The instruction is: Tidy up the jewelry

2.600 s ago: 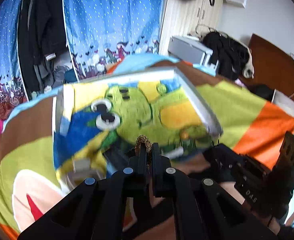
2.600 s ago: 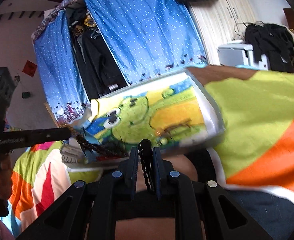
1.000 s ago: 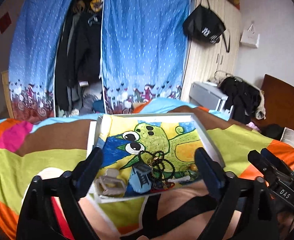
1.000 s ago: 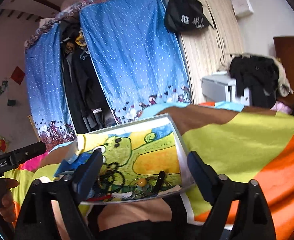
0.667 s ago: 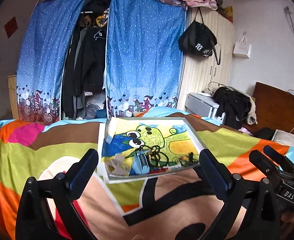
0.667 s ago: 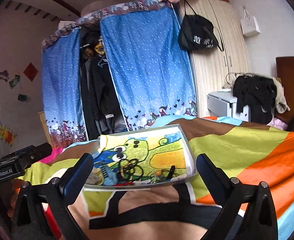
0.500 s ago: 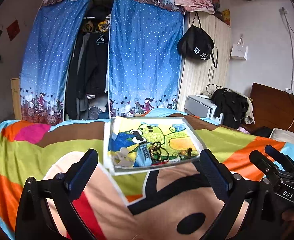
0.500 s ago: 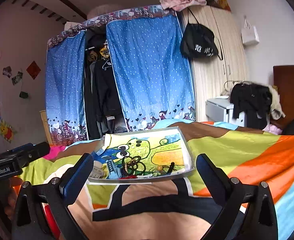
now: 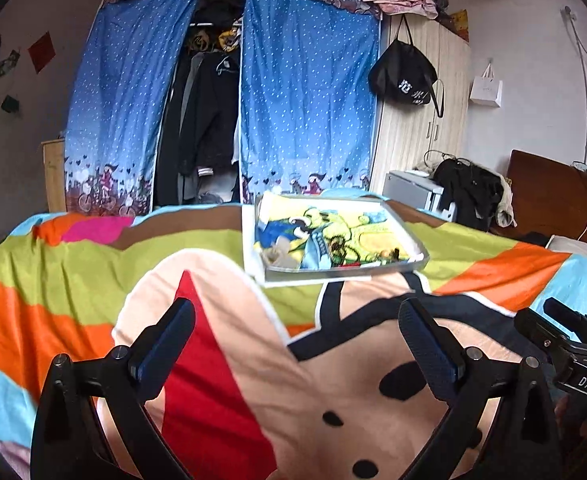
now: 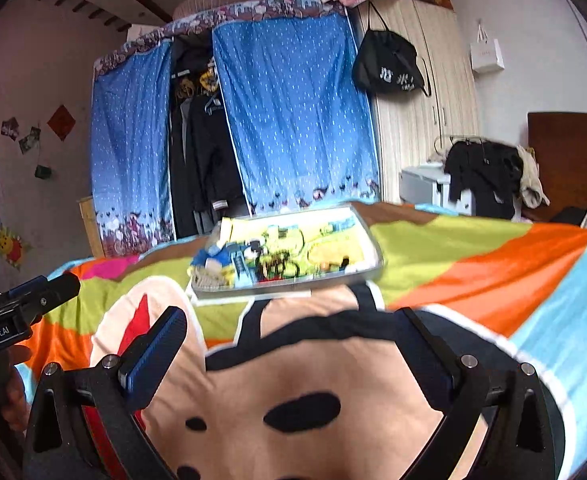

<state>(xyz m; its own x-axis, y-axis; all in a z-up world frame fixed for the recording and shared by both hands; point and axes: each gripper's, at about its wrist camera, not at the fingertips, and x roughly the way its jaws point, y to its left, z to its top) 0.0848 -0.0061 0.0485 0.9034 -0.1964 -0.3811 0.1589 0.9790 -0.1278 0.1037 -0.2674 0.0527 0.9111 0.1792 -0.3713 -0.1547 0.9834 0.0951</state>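
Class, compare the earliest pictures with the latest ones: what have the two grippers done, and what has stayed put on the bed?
Both grippers let go of their chains, opened wide and drew back from the tray. The left gripper and right gripper now stand empty over the blanket, the right one's jaws having just been opening. The jewelry lies in the tray, which stayed put on the bed.

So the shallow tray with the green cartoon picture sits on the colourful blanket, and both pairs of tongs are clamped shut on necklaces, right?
Not quite. The shallow cartoon tray does sit on the colourful blanket, but both views show the left tongs and right tongs wide open and empty.
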